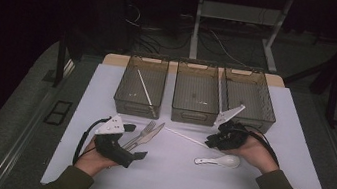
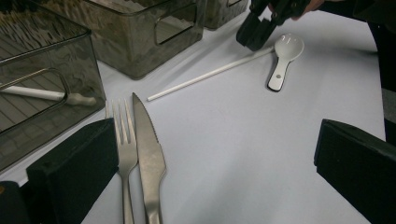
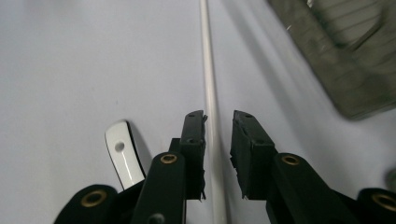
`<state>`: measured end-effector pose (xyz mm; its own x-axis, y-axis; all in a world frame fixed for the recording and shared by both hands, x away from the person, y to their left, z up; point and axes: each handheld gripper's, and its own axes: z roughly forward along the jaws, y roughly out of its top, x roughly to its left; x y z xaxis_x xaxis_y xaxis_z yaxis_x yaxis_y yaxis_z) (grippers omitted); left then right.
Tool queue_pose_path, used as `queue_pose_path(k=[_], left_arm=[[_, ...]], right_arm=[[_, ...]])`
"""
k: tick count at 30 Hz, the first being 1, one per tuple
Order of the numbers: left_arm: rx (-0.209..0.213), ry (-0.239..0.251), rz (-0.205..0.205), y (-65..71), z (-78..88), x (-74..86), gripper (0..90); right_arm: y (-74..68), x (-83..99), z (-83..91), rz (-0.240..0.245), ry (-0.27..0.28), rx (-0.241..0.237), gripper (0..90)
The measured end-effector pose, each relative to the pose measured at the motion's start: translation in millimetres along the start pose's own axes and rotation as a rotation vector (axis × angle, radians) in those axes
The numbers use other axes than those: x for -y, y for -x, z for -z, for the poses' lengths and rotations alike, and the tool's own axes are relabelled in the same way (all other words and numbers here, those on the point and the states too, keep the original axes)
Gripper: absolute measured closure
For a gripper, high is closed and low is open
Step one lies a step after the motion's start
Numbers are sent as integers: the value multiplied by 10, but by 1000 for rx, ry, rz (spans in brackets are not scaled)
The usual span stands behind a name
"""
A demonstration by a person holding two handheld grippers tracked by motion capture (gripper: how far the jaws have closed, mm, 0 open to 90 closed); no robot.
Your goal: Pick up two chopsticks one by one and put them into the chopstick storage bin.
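The right tool (image 3: 218, 154) straddles the white stick (image 3: 208, 93), jaws narrowed on either side but not yet clenched, a sliver of gap showing. The stick lies flat on the surface (image 1: 243, 186), just beside the white spoon (image 1: 219, 161) and in front of the middle bin (image 1: 193, 113). This looks like the grasp step; next, the jaws need to pinch squarely and lift. The left tool (image 2: 210, 172) waits released near the fork (image 2: 122, 140) and knife (image 2: 148, 154).

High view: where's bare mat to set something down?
Free: the left strip of the white mat beside the left bin, the right strip past the right bin, and the front between the hands. Crowded: the middle, with fork, knife, chopstick and spoon.
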<state>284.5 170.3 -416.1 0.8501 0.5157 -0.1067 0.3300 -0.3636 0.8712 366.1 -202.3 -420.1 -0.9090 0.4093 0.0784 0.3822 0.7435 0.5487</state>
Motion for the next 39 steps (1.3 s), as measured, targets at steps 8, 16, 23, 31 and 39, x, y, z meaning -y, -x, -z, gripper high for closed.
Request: queue_pose_path(k=[8, 16, 23, 31, 39], left_arm=[[1, -4, -2, -3, -6, 3, 0], [2, -6, -3, -3, -3, 4, 0], [6, -4, -4, -9, -8, 3, 0], [6, -4, -3, -3, -10, 2, 0], [4, -4, -2, -2, -5, 1, 0]], right_arm=[[-41, 43, -119, 49, -65, 26, 789], [-30, 71, -114, 68, -52, 36, 842], [62, 97, -33, 35, -22, 37, 843], [56, 77, 179, 17, 50, 33, 843], [16, 55, 455, -2, 151, 22, 843]])
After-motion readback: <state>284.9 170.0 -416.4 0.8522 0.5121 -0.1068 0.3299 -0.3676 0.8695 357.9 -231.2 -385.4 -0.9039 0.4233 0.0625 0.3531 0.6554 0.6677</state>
